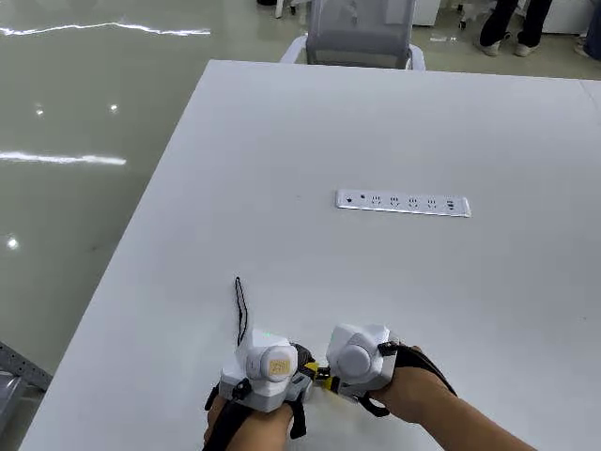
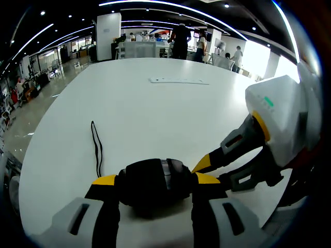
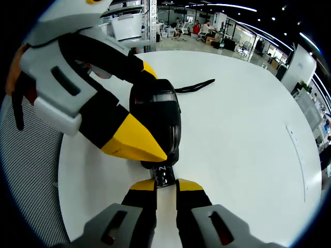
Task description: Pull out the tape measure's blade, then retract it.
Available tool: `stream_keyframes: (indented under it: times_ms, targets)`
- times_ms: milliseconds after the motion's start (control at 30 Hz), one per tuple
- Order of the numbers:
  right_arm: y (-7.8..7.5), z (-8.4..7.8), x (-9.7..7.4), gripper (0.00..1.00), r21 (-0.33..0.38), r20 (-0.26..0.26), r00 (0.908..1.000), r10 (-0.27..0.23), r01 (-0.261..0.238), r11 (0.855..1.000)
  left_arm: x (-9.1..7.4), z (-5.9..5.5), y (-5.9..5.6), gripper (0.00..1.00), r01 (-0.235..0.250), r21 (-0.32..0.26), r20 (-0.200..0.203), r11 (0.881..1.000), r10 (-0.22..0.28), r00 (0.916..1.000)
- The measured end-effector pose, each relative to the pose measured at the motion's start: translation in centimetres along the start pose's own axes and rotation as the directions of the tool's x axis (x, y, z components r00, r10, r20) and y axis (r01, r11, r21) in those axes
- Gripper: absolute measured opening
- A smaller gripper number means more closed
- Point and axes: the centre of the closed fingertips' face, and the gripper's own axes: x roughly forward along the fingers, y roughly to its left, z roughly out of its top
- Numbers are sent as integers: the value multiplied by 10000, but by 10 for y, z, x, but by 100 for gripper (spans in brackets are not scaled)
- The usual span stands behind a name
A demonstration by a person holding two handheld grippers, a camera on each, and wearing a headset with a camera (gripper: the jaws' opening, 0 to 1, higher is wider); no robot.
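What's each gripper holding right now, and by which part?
Left gripper clamps the black rounded tape measure by its case; right gripper pinches its blade tip.

Tape measure (image 2: 152,181) black plastic, semi-gloss, smooth, blade (image 3: 163,174) dark and matt with printed marks, wrist cord (image 1: 240,308) black cloth, worktop (image 1: 376,132) smooth matt white, power strip (image 1: 402,203) glossy white plastic, chair back (image 1: 362,33) grey mesh, floor (image 1: 84,141) polished, mirror-glossy

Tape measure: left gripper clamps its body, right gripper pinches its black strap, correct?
Not the strap: in the right gripper view the right gripper pinches the blade tip; the strap lies loose on the table. The left gripper does clamp the body.
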Motion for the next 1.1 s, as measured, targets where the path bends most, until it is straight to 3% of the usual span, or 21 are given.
stream_keyframes:
  times_ms: [1100]
  targets:
    - [1, 7, 5, 12, 138, 130, 9999, -39, 37, 9999, 0, 0, 1, 52, -31, -14, 44, 10000, 31, 10000]
